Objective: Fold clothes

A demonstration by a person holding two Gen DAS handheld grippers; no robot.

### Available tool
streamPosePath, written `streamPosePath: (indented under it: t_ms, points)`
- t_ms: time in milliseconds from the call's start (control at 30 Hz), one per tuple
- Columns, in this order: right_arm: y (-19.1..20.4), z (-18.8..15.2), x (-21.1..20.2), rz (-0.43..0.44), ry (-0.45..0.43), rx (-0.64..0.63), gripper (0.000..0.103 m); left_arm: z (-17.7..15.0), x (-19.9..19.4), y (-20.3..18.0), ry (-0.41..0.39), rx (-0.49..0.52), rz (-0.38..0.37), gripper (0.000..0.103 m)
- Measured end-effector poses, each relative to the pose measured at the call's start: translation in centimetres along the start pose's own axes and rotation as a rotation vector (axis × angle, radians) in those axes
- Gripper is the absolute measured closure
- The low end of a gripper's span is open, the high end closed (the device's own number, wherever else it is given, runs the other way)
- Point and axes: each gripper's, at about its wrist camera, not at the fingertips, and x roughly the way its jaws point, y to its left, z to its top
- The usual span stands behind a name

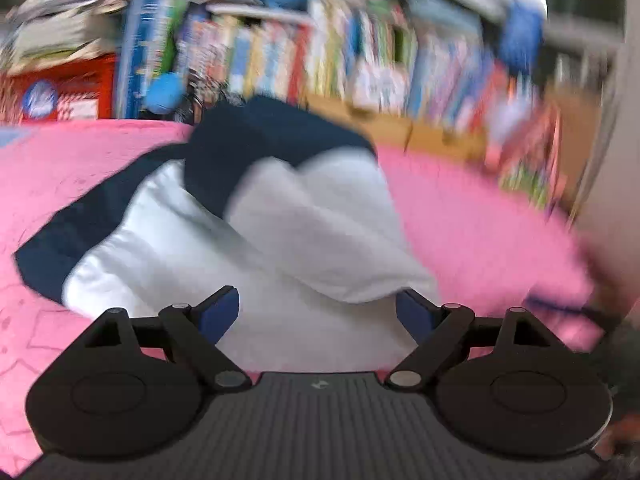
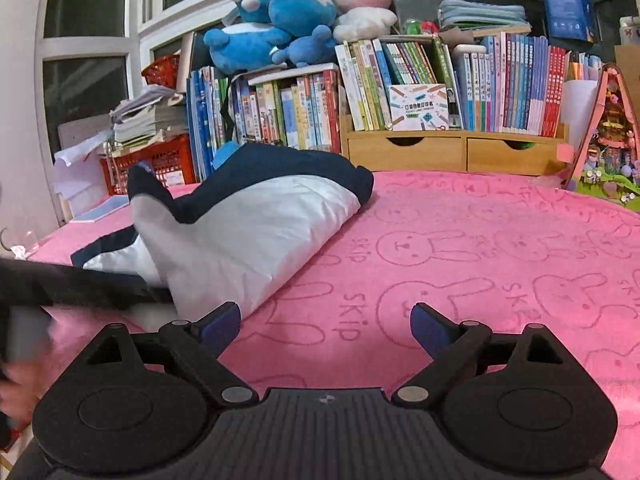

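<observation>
A white and navy garment (image 1: 256, 216) lies crumpled on a pink blanket (image 1: 480, 216). The left wrist view is motion-blurred. My left gripper (image 1: 318, 312) is open, its blue-padded fingers (image 1: 218, 312) spread on either side of the garment's white near edge, with nothing held. In the right wrist view the same garment (image 2: 248, 224) lies partly folded over itself at the left, navy part on top at the back. My right gripper (image 2: 326, 326) is open and empty over the bare pink blanket (image 2: 460, 248), just right of the garment's near corner.
Rows of books (image 2: 400, 92) on wooden drawers (image 2: 452, 152) line the back edge, with blue and pink plush toys (image 2: 296, 12) on top. A red crate (image 2: 160, 164) with paper stacks stands at the back left. A toy house (image 2: 604, 140) stands at the right.
</observation>
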Motion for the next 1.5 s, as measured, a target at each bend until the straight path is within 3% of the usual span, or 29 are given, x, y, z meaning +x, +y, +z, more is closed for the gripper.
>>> streamPosePath:
  t_ms: [133, 300, 433, 500, 533, 567, 600, 633, 733, 867, 900, 1067, 1367, 1400, 1500]
  points:
    - [2.1, -0.5, 0.3, 0.006, -0.025, -0.054, 0.009, 1.9, -0.9, 3.8, -0.059, -0.203, -0.020, 0.015]
    - [5.5, -0.9, 1.5, 0.030, -0.030, -0.122, 0.007, 2.1, 1.9, 6.8, -0.008, -0.385, -0.025, 0.015]
    - [7.9, -0.8, 3.1, -0.022, -0.011, -0.189, 0.007, 2.9, 4.3, 6.4, -0.052, -0.417, -0.128, 0.013]
    - [8.5, -0.6, 3.8, -0.040, -0.007, -0.204, 0.006, 3.8, 5.9, 5.9, -0.044, -0.408, -0.121, 0.016]
    - [8.7, -0.5, 4.0, -0.044, -0.005, -0.204, 0.005, 4.2, 6.6, 5.6, -0.036, -0.405, -0.091, 0.037]
    - [8.7, -0.5, 4.2, -0.048, 0.000, -0.198, 0.005, 4.4, 7.1, 5.5, -0.034, -0.403, -0.065, 0.076]
    - [8.7, -0.5, 4.4, -0.052, 0.006, -0.191, 0.005, 4.6, 7.2, 5.6, -0.037, -0.402, -0.047, 0.090]
    - [8.6, -0.5, 4.7, -0.057, 0.012, -0.184, 0.005, 4.8, 6.8, 5.9, -0.061, -0.403, -0.052, 0.097]
    - [8.4, -0.6, 5.0, -0.056, 0.022, -0.162, 0.004, 5.5, 3.5, 6.6, -0.191, -0.367, -0.069, 0.098]
    - [8.7, -0.8, 5.1, -0.060, 0.023, -0.180, 0.004, 4.7, -0.8, 6.3, -0.353, -0.210, 0.069, 0.097]
    - [8.8, -0.8, 5.1, -0.061, 0.023, -0.190, 0.004, 4.4, -1.1, 6.4, -0.356, -0.178, 0.105, 0.097]
    - [9.4, -1.1, 5.2, -0.081, 0.022, -0.223, 0.004, 2.6, 1.2, 9.5, -0.170, -0.210, 0.187, 0.086]
    - [9.6, -1.1, 5.5, -0.079, 0.034, -0.236, 0.004, 3.3, -0.3, 12.3, -0.168, -0.154, 0.223, 0.079]
    - [9.7, -1.2, 5.5, -0.080, 0.032, -0.241, 0.003, 3.3, -0.6, 12.3, -0.176, -0.131, 0.253, 0.078]
    - [9.7, -1.2, 5.4, -0.085, 0.032, -0.237, 0.003, 3.2, -1.6, 12.3, -0.234, -0.036, 0.474, 0.080]
